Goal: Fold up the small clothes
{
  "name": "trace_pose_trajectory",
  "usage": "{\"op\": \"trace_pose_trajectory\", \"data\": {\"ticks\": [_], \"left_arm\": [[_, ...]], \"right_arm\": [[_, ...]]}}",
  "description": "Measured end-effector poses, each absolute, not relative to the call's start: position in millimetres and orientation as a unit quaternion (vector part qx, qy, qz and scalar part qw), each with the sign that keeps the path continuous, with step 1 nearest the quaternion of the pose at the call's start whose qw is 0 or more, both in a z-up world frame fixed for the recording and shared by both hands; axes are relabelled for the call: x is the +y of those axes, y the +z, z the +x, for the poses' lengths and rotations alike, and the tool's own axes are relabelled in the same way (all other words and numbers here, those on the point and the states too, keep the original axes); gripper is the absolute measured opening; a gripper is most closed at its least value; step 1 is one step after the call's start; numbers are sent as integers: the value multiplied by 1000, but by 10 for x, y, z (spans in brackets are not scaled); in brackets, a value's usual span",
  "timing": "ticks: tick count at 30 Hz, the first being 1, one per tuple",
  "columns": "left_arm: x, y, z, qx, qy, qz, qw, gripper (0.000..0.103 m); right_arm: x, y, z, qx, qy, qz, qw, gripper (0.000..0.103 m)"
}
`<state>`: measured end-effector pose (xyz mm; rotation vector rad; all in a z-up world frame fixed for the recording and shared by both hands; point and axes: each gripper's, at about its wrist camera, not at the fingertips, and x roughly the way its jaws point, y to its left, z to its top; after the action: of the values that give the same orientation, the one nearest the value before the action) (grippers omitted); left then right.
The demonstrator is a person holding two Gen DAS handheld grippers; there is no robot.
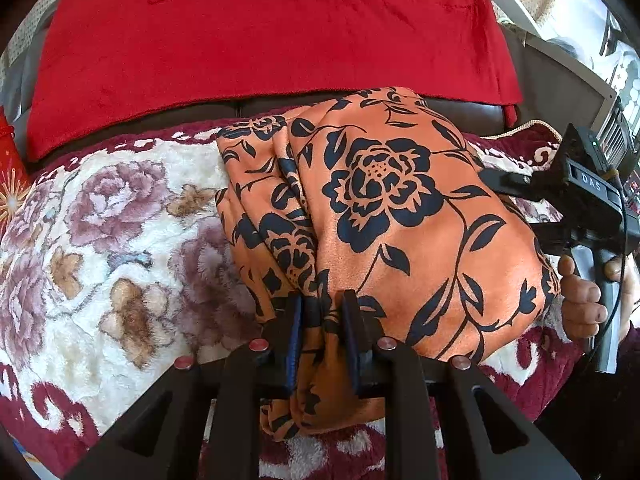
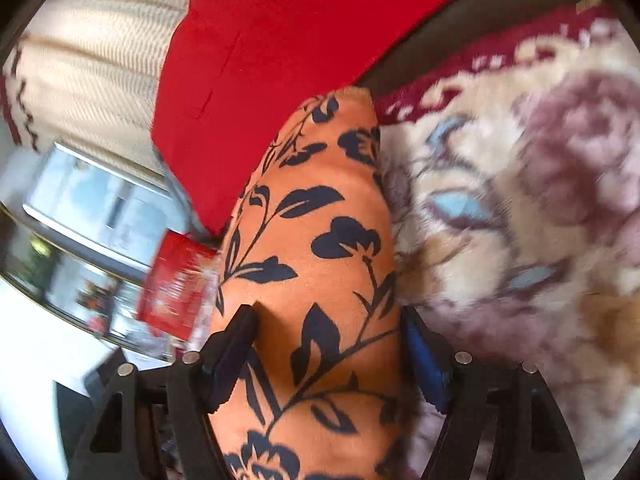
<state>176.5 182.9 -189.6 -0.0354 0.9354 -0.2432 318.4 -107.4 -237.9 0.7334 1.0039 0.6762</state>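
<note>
An orange garment with a black flower print (image 1: pixel 400 208) lies folded in a thick bundle on a plush floral blanket (image 1: pixel 100 240). My left gripper (image 1: pixel 322 320) is shut on a bunched near corner of it, and the cloth is squeezed between the blue pads. In the right wrist view the garment (image 2: pixel 320 240) runs lengthwise between the wide-apart fingers of my right gripper (image 2: pixel 328 324), which stands open astride the folded edge without pinching it. In the left wrist view, a hand (image 1: pixel 580 296) holds the right tool's handle at the garment's right side.
A red cloth (image 1: pixel 260 32) drapes the dark sofa back behind the garment. The blanket's dark red border (image 1: pixel 532 352) runs along the near edge. A red box (image 2: pixel 176 284) and a glass-topped table (image 2: pixel 80 216) stand off to the side.
</note>
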Motion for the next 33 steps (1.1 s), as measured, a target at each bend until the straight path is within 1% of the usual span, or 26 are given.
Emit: {"op": "trace_pose_trajectory", "data": {"ticks": [1,2,3,4,6,8,9,10,11,12,13,15,18,21,26,30,33], "left_arm": [[1825,-1896,1768,450,-116,-15,885,20],[1819,-1898,1770,451,-114,-13,885,21],[1815,-1900,1772,452,-113,-11,885,21],[1812,-1895,1772,454,-113,-11,884,22],[1834,-1868,1783,457,-112,-11,882,33],[1954,-1792,1815,457,-102,-26,883,65],[2030,-1749,1826,451,-98,-40,886,70],[2157,-1685,1834,438,-96,-66,891,77],[2266,-1643,1844,430,-97,-90,893,83],[2353,-1621,1859,426,-98,-111,893,87],[2458,-1614,1888,424,-98,-139,890,93],[2624,-1680,1971,434,-99,-194,874,94],[2729,-1894,2116,475,-114,-265,831,94],[2695,-2103,2233,510,-140,-304,792,94],[2509,-2309,2368,535,-180,-324,759,94],[2384,-2219,2374,504,-222,-324,769,94],[2336,-2196,2374,491,-222,-323,778,94]], "right_arm": [[-1061,-2382,3193,456,312,339,761,74],[-1023,-2364,3192,453,314,329,767,66],[-984,-2337,3183,452,314,313,774,56],[-930,-2284,3159,449,313,286,786,50],[-865,-2198,3130,442,314,259,799,49],[-860,-2192,3146,442,314,264,798,49],[-863,-2198,3164,446,313,267,795,53],[-874,-2200,3187,451,311,276,790,61],[-905,-2210,3194,452,308,283,788,65],[-940,-2195,3211,449,307,294,786,70],[-975,-2180,3226,443,311,306,783,73],[-1011,-2187,3254,439,314,324,777,75],[-1040,-2193,3327,442,315,336,770,76],[-1053,-2212,3403,442,318,345,765,76],[-1036,-2323,3573,456,324,357,748,77],[-1002,-2435,3664,462,335,369,734,77],[-911,-2419,3688,458,344,351,741,75]]}}
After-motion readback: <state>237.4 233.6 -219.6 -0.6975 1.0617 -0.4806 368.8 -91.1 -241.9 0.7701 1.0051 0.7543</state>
